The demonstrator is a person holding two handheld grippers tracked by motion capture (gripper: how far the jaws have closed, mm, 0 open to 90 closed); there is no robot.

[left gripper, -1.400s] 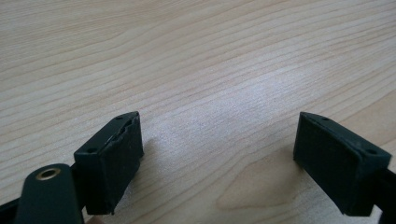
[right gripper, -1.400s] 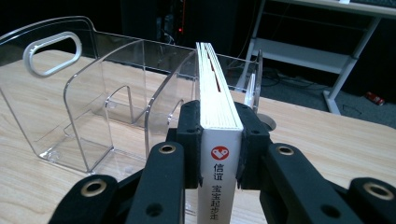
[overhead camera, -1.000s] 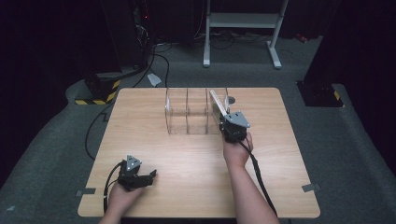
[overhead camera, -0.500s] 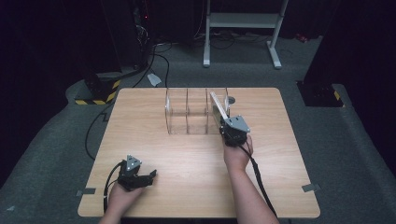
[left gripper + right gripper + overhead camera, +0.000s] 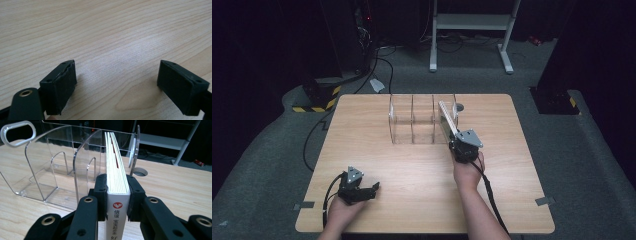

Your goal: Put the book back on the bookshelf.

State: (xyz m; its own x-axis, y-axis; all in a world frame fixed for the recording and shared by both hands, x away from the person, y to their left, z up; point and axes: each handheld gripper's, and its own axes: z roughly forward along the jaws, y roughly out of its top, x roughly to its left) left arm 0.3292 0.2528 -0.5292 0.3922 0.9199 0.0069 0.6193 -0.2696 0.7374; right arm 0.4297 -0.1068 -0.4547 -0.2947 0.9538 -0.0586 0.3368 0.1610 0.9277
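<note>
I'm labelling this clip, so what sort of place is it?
Probably a lab or studio set up for recording: a lone wooden table on grey carpet, dark surroundings, cables and a metal stand behind.

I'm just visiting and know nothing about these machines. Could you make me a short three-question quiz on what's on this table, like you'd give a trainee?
1. True or false: the right tool is clamped on a book.
2. Which slot of the clear rack is the book going into: A) leftmost, B) middle, C) rightmost as the high view shows it?
3. What lies between the pads of the left tool?

Key
1. True: both pads press the book's covers near the spine.
2. C: the book leans at the rack's right end.
3. Nothing: its jaws stand open over the bare wooden table.
</note>
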